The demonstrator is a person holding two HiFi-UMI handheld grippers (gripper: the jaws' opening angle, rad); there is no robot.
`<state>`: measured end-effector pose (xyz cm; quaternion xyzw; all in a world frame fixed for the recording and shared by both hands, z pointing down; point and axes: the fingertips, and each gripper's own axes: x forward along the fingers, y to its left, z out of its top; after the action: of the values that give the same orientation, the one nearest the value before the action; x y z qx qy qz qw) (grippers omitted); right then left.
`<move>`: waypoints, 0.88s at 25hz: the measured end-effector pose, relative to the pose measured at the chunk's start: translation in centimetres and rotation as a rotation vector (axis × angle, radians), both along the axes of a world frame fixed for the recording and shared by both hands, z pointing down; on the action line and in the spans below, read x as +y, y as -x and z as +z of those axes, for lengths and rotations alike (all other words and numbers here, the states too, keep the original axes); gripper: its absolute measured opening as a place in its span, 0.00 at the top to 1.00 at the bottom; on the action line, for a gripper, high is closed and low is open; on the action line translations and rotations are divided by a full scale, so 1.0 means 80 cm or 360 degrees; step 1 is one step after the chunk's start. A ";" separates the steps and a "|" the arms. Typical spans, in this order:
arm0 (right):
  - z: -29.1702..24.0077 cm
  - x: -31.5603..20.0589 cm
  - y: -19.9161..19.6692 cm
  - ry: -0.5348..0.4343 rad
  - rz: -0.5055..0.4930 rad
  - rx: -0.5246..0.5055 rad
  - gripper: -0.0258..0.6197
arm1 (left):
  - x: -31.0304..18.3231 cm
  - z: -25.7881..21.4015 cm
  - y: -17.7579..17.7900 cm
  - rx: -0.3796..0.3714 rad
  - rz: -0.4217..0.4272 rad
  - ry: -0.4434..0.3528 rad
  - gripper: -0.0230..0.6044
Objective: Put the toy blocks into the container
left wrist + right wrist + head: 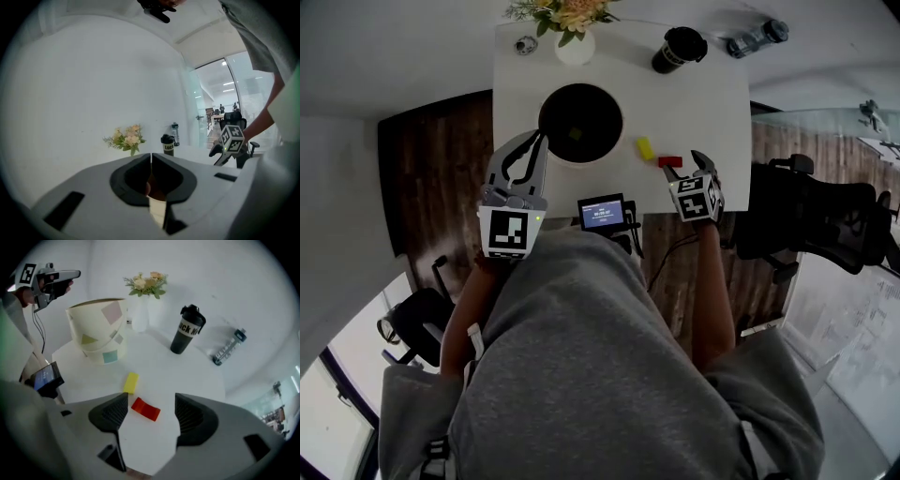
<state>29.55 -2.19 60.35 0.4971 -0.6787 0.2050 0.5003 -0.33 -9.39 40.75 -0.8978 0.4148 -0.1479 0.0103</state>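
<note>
The right claw [688, 167] gapes wide over the tabletop [154, 362]. The red block [145, 409] lies untouched between its jaws, the yellow block [131, 382] just beyond. The container [97, 330] stands farther back, near a flower vase [140, 317], black cup [186, 336] and bottle [228, 348]. The left claw [151, 161] is closed and empty.

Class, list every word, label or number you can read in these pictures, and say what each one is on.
"Luck": white letters on the black cup; anything further round its side is hidden.
Print on the small screen: too small to read.
Label on the water bottle: too blurred to read.
</note>
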 end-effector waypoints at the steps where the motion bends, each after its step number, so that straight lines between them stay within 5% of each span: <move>1: 0.012 0.005 -0.004 0.0022 0.0056 -0.0003 0.49 | 0.001 0.001 -0.001 -0.0007 0.0002 0.0003 0.94; 10: 0.070 0.017 -0.017 0.0107 0.0406 -0.0124 0.49 | 0.005 0.005 -0.010 -0.0039 0.0020 -0.0003 0.94; 22: 0.083 0.020 -0.020 0.0118 0.0434 -0.0145 0.55 | 0.005 0.008 -0.002 -0.0049 -0.0009 0.0003 0.94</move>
<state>31.18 -0.63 66.98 0.5560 -0.6188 0.3184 0.4545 -0.14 -8.98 41.37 -0.8942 0.4170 -0.1621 0.0152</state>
